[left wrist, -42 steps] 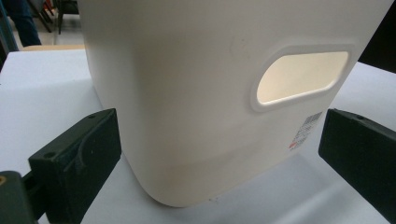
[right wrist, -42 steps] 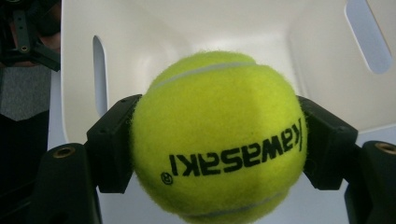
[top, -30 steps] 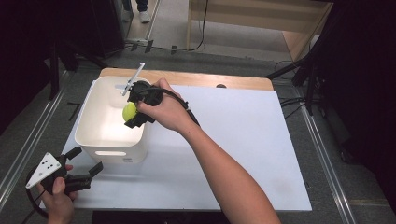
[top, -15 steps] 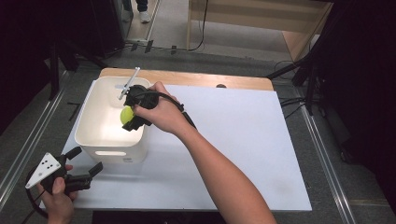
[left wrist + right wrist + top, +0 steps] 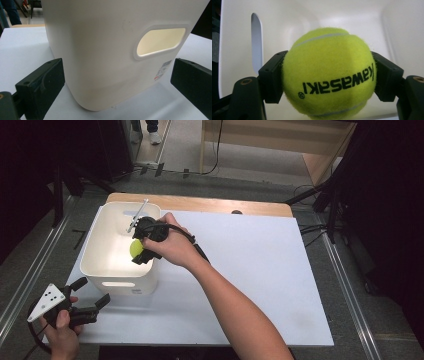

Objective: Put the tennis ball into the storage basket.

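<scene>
The white bin [image 5: 120, 251] stood at the far left of the white table top [image 5: 280, 285], its left wall close to the table's left edge and its far wall near the wooden strip [image 5: 200, 204] along the far edge. To the right of the bin the table surface lay bare across to the right edge, giving wide room on that side. The near strip in front of the bin was narrower and was occupied at the left corner by the left gripper [image 5: 92, 296].

The right gripper [image 5: 140, 251] was held over the bin's open top, inside its right rim, tilted down toward the interior. In the right gripper view its two black jaws pressed on opposite sides of the yellow-green tennis ball [image 5: 329, 75], so the grip was closed on the ball at the ball's full width. Behind the ball that view showed the bin's pale inner walls and a handle slot [image 5: 257, 42]. The ball [image 5: 135, 248] was therefore within the bin's opening, clamped, and whether it touched the floor could not be told.

The left gripper rested near the bin's near left corner with its jaws spread wide and holding nothing. In the left gripper view the bin's near wall [image 5: 100, 50] with its handle opening [image 5: 160, 41] stood just ahead, between the lines of the two jaws, without visible contact.
</scene>
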